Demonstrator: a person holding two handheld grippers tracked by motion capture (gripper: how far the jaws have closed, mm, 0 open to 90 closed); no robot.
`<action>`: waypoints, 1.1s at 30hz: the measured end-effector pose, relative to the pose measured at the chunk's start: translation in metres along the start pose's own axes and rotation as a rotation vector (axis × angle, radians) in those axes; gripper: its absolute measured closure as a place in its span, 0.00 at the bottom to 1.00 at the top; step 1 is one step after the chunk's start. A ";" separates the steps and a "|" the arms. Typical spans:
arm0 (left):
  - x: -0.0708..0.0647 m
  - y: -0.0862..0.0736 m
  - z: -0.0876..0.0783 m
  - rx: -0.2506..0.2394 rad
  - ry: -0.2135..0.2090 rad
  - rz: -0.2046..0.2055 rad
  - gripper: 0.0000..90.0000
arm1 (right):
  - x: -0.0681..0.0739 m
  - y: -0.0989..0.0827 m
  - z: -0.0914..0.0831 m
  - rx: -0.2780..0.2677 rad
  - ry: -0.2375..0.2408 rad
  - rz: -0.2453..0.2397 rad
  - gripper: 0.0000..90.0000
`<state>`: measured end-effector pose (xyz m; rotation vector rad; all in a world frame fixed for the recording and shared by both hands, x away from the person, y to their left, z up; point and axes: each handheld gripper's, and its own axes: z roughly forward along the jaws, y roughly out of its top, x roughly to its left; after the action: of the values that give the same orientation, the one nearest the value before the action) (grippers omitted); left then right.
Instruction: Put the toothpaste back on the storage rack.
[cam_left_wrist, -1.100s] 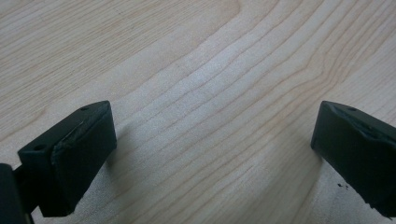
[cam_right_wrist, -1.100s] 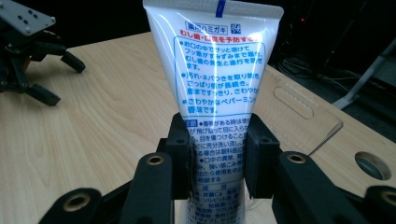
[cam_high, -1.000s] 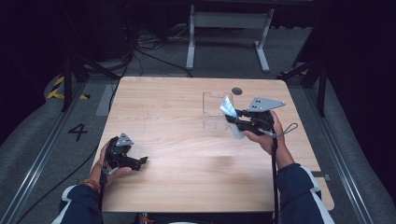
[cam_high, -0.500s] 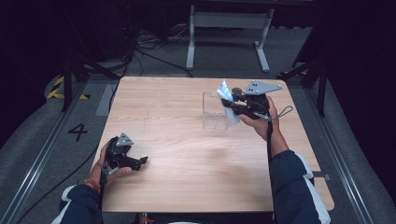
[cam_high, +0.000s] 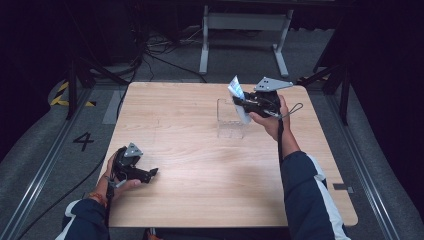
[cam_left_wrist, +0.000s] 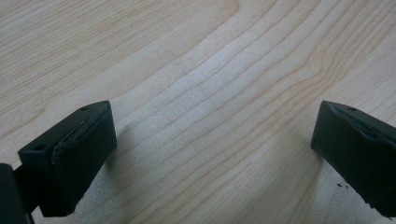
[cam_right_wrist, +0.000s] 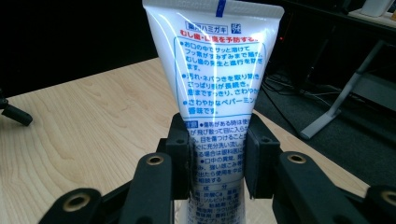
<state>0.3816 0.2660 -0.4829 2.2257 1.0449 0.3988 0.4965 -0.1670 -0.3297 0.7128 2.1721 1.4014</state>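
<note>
**Right gripper holds tube above clear box; left idle on table**

Left gripper (cam_high: 150, 173): sits at the near-left part of the wooden table (cam_high: 200, 200), held in the person's left hand (cam_high: 120, 172). Jaws spread wide in the left gripper view, nothing between them, just bare wood grain underneath. Jaw tips point toward the table's middle. Gripper is low, at or close to the tabletop.

Clear box (cam_high: 231, 119): a transparent open-top container, far-right of centre on the table. Upright. Can't tell what's inside, if anything.

Tube (cam_right_wrist: 217, 70): white, blue Japanese print, flat crimped end pointing away from the gripper. In the high view the tube (cam_high: 237, 97) is tilted, crimped end up and toward the far side, its lower part at the box's right side and top edge. Can't tell whether it touches the box.

Right gripper (cam_right_wrist: 218, 161): jaws pinching the tube across its lower body, one pad on each side, contact visible on both. In the high view the right gripper (cam_high: 245, 106) is raised off the table, just right of the box, held by the right hand (cam_high: 270, 117). Grey three-cornered plate on top, cable loop hanging on its right.
</note>
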 end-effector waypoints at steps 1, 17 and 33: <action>-0.001 -0.001 0.000 0.001 -0.004 -0.009 0.01 | -0.001 0.000 0.001 -0.002 0.000 0.008 0.76; -0.009 -0.011 -0.010 -0.003 0.009 -0.009 0.01 | -0.013 0.000 0.020 -0.004 -0.004 0.022 0.76; -0.010 -0.012 -0.010 -0.005 0.007 -0.008 0.01 | -0.024 -0.010 0.032 0.002 -0.032 0.053 0.76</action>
<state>0.3631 0.2689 -0.4833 2.2167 1.0544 0.4052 0.5329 -0.1641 -0.3485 0.7935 2.1445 1.4046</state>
